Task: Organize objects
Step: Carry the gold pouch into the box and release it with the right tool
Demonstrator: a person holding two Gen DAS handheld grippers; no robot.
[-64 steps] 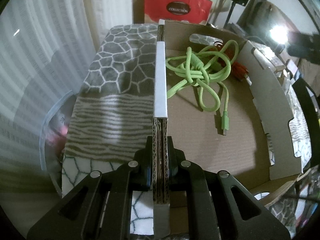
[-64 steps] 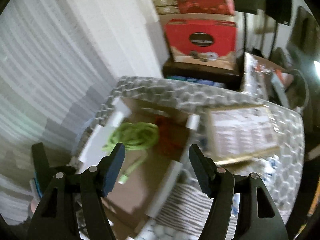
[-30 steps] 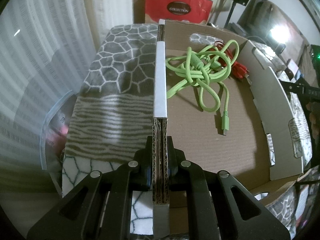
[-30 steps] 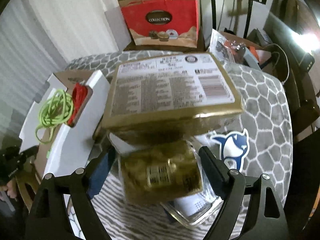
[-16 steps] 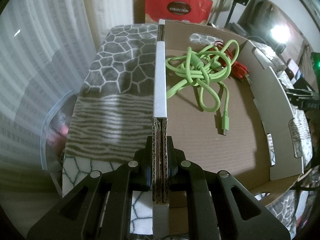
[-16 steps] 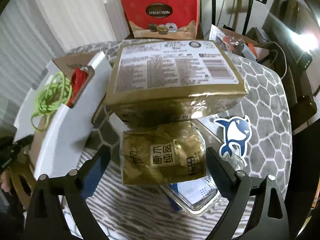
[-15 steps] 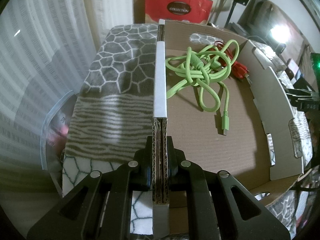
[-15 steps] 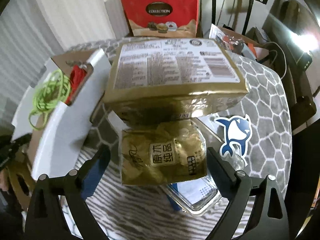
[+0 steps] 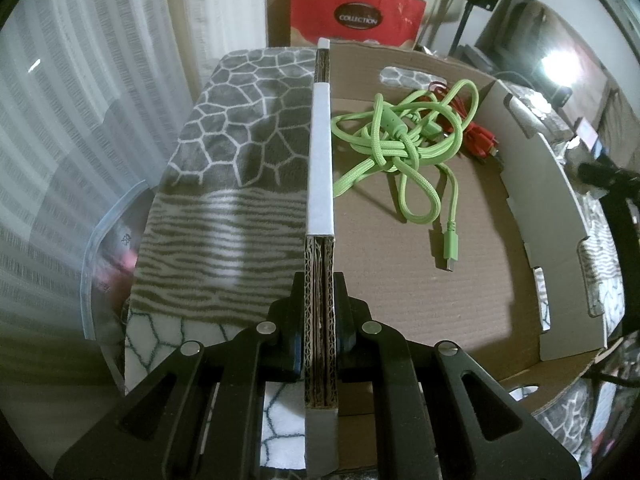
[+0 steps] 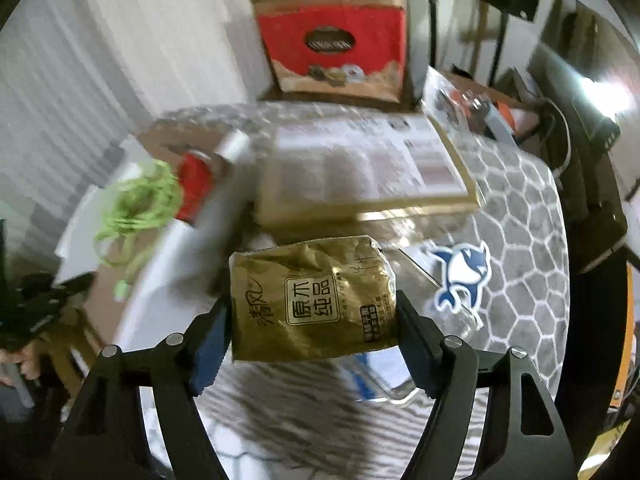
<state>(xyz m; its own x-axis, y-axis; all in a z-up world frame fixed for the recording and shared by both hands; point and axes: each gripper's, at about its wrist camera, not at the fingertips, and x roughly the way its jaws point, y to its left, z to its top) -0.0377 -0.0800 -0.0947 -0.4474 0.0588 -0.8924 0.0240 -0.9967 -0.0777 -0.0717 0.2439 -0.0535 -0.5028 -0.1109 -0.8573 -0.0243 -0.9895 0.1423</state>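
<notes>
Gold tissue pack (image 10: 314, 302) pinched between the fingers of the right gripper (image 10: 312, 320), lifted above the patterned tablecloth (image 10: 520, 216).

Crinkled foil wrap and a bulging shape suggest a light, soft pack that gives under pressure and may be slick; judging by the wrinkles, the grip across its two short sides is sensible, squeezing the padded body rather than the thin sealed end. It sits in front of a larger gold box (image 10: 360, 168) near the middle of the table, with a clear plastic tray (image 10: 400, 376) below it. To its left stands the cardboard box (image 9: 440, 280), holding a tangled green cable (image 9: 400, 140) and a red cable (image 9: 480, 140) toward its far edge. The left gripper (image 9: 320, 344) is clamped tight on the box's near left wall, its jaws pressed against the corrugated edge, likely steadying it for the pack.
</notes>
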